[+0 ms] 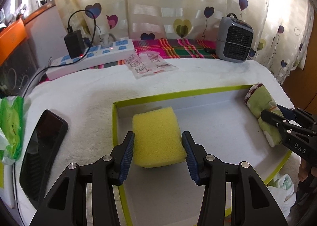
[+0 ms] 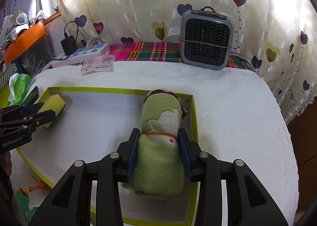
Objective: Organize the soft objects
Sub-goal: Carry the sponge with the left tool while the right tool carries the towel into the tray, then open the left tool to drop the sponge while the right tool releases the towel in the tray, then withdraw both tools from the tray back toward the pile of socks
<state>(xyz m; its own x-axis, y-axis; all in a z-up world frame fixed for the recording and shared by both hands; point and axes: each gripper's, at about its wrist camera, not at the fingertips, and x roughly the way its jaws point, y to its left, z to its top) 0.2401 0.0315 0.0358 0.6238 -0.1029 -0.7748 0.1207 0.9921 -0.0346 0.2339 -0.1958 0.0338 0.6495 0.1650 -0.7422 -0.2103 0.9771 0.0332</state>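
Observation:
A shallow white box with a lime-green rim (image 1: 178,94) lies on the white cloth. My left gripper (image 1: 158,135) is shut on a yellow sponge (image 1: 154,124), its blue pads against the sponge's two sides, low in the box's near left corner. The right wrist view shows that sponge (image 2: 57,100) and the left gripper (image 2: 46,110) at the box's (image 2: 99,89) left end. My right gripper (image 2: 159,132) is shut on a rolled green towel (image 2: 162,111) bound by an orange band, lying along the box's right wall. The left wrist view shows the towel roll (image 1: 259,97) and right gripper (image 1: 274,112) at far right.
A black phone (image 1: 41,146) and a green tissue pack (image 1: 11,126) lie left of the box. Behind it are plastic packets (image 1: 148,63), a power strip (image 1: 95,53) with a charger, and a grey heater (image 1: 234,41). The table's rounded edge drops off at right.

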